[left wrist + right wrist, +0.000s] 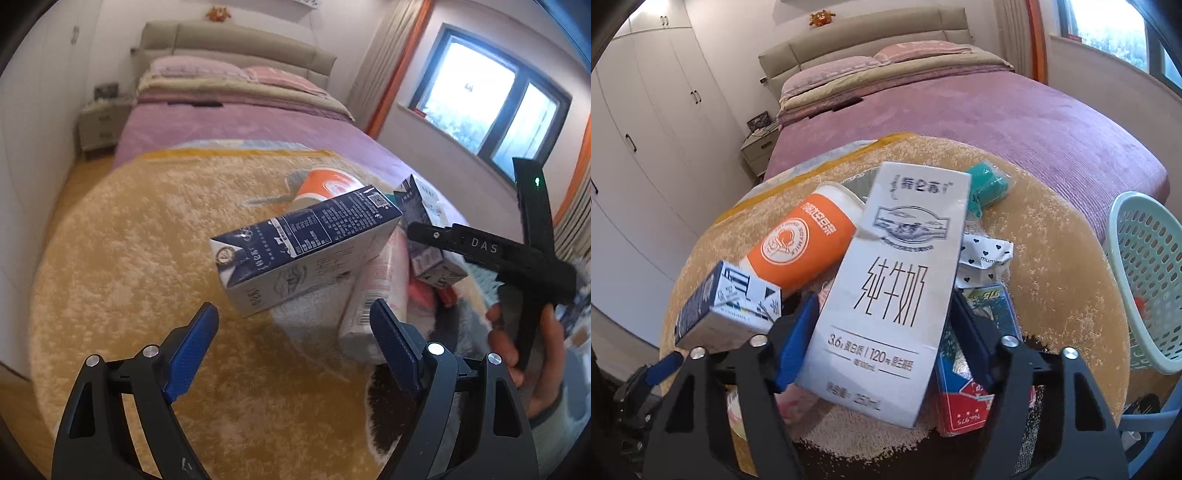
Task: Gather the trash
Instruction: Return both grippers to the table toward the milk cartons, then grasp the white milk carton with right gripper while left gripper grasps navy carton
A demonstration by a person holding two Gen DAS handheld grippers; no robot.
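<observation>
Left wrist view first: my left gripper (291,350) hangs released, its blue pads wide apart with nothing between them, over a shaggy yellow rug (122,251) spread across the foot of a purple bed (236,125). Just beyond the pads lies a dark blue milk carton (306,251), tilted on top of a heap of trash. Behind it I see an orange and white cup (325,182) on its side, and under it a pale pink packet (373,295). To the right, a hand (524,347) holds the black body of my right gripper (491,254), which reaches into the pile beside a second carton (424,206).

Right wrist view: my right gripper (882,336) has a white milk carton (897,280) between its blue pads. Both pads sit against the carton's long sides, so I read it as grasped, the carton standing on end and leaning slightly right. The orange and white cup rests touching its left edge, the dark blue milk carton sits at lower left, and a red and blue card box (975,369) lies under the right finger. A crumpled heart-print wrapper (986,258) and a teal wad (986,184) lie beyond. A pale green basket (1145,280) stands at the right edge, off the rug.
</observation>
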